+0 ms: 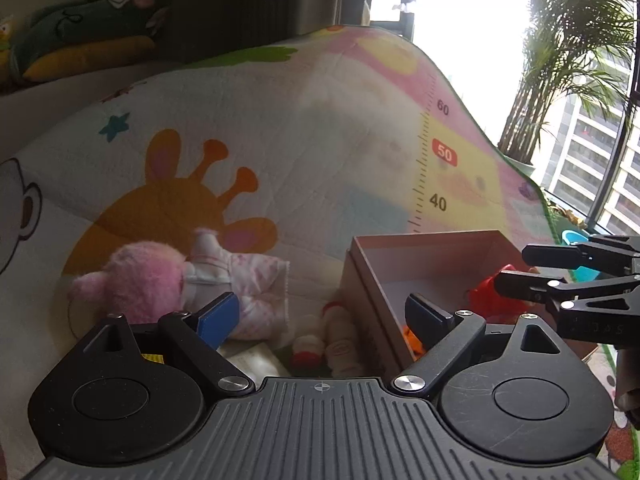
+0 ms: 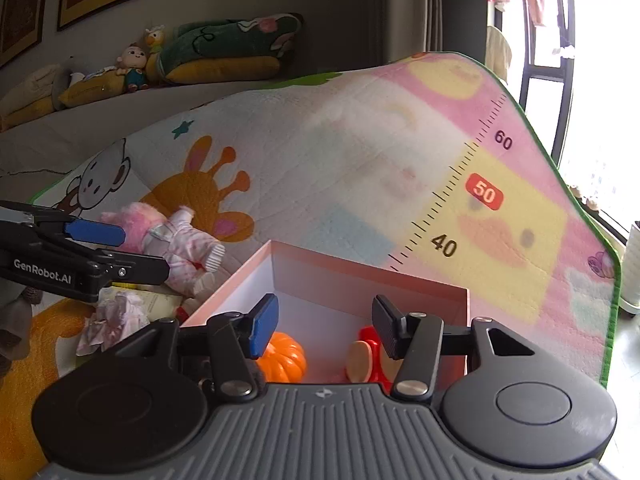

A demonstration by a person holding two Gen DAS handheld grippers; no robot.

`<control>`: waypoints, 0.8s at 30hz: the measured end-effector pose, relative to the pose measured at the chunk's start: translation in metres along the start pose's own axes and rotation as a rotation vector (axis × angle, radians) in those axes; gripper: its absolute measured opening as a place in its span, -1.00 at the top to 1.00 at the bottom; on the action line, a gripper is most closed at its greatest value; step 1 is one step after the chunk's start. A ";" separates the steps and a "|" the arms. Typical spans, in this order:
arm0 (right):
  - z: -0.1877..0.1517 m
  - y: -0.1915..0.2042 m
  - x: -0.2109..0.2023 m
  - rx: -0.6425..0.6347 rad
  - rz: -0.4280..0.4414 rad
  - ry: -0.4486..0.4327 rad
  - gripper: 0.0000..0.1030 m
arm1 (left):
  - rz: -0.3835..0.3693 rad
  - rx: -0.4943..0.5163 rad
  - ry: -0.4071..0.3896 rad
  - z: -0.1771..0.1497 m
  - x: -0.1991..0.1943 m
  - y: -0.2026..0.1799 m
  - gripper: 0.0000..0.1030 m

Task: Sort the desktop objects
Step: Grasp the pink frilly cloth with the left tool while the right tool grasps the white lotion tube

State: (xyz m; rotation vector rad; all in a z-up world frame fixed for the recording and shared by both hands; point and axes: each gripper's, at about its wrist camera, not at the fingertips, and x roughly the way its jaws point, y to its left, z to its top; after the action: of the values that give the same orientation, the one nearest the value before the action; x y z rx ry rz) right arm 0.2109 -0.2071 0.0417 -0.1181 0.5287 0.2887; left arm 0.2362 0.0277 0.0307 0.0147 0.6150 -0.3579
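The left gripper [image 1: 324,316] hangs low over the mat [image 1: 320,128], jaws wide apart and holding nothing. Between its fingers, at bottom centre of the left view, lies a small white-and-red toy [image 1: 332,340] on the mat, right against the outside wall of the box [image 1: 360,280]. I can't make out what the toy is from here; it's half hidden under the gripper body.

To the left of centre sits the pink doll [image 1: 160,284], lying on its side on the orange sun print, close to the left finger but apart from it. In the right view the same doll [image 2: 176,240] shows at middle left, beside the box's near corner.

The box [image 2: 400,280] is open, with pale walls, and fills the lower middle of the right view. Inside it, an orange pumpkin [image 2: 286,356] rests at the lower left and a red toy [image 2: 370,354] with a tan disc on it lies just beside it. The right gripper [image 2: 326,326] hovers over the box, jaws parted, gripping nothing, pumpkin and red toy under it.

Lower left in the right view, a crumpled pink-white wrapper [image 2: 116,316] lies on the mat under the left gripper's arm. From the left view, the right gripper [image 1: 516,266] comes in at the right edge over the box.
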 end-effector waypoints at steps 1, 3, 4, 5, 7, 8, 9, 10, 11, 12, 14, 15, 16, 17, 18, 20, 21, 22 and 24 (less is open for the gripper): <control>0.002 0.007 0.001 -0.010 0.014 -0.001 -0.01 | 0.015 -0.001 0.005 -0.005 -0.001 0.008 -0.82; 0.006 0.022 0.002 -0.032 0.041 -0.003 -0.01 | 0.040 0.002 0.016 -0.014 -0.004 0.021 -0.82; 0.007 0.030 0.004 -0.043 0.054 -0.003 -0.01 | 0.049 0.008 0.020 -0.019 -0.005 0.025 -0.82; 0.009 0.038 0.006 -0.054 0.068 -0.002 -0.01 | 0.056 0.018 0.023 -0.023 -0.007 0.029 -0.82; 0.011 0.052 0.010 -0.076 0.090 0.001 -0.01 | 0.064 0.039 0.028 -0.031 -0.009 0.035 -0.82; 0.012 0.059 0.013 -0.086 0.099 0.003 -0.01 | 0.059 0.053 0.028 -0.035 -0.010 0.036 -0.82; 0.013 0.065 0.016 -0.091 0.106 0.007 -0.01 | 0.052 0.071 0.028 -0.040 -0.011 0.035 -0.82; 0.013 0.070 0.018 -0.095 0.111 0.010 -0.01 | 0.045 0.095 0.027 -0.044 -0.011 0.032 -0.83; 0.014 0.074 0.020 -0.097 0.116 0.013 -0.02 | 0.039 0.120 0.026 -0.048 -0.010 0.027 -0.83; 0.015 0.078 0.021 -0.099 0.121 0.016 -0.02 | 0.033 0.145 0.024 -0.051 -0.010 0.023 -0.83; 0.015 0.084 0.024 -0.103 0.127 0.023 -0.02 | 0.023 0.186 0.021 -0.059 -0.006 0.015 -0.83; 0.016 0.086 0.024 -0.104 0.129 0.025 -0.02 | 0.022 0.196 0.023 -0.062 -0.003 0.012 -0.83; 0.017 0.088 0.025 -0.106 0.129 0.027 -0.02 | 0.023 0.199 0.027 -0.064 0.001 0.010 -0.83; 0.017 0.089 0.025 -0.108 0.130 0.029 -0.03 | 0.025 0.203 0.032 -0.066 0.004 0.009 -0.83; 0.018 0.091 0.025 -0.110 0.132 0.030 -0.03 | 0.026 0.207 0.036 -0.068 0.008 0.007 -0.83; 0.019 0.094 0.025 -0.114 0.134 0.033 -0.04 | 0.035 0.201 0.040 -0.072 0.005 0.011 -0.44; 0.019 0.096 0.025 -0.116 0.136 0.034 -0.04 | 0.040 0.196 0.041 -0.074 0.002 0.014 -0.30; 0.020 0.098 0.025 -0.118 0.139 0.036 -0.08 | 0.045 0.191 0.042 -0.076 0.000 0.017 -0.09; 0.020 0.103 0.027 -0.123 0.150 0.042 -0.11 | 0.056 0.181 0.045 -0.080 -0.006 0.023 -0.01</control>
State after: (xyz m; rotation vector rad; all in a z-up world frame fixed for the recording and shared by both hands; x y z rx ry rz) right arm 0.2120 -0.0992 0.0412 -0.2045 0.5630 0.4657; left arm 0.1940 0.0603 -0.0337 0.2135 0.6234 -0.3591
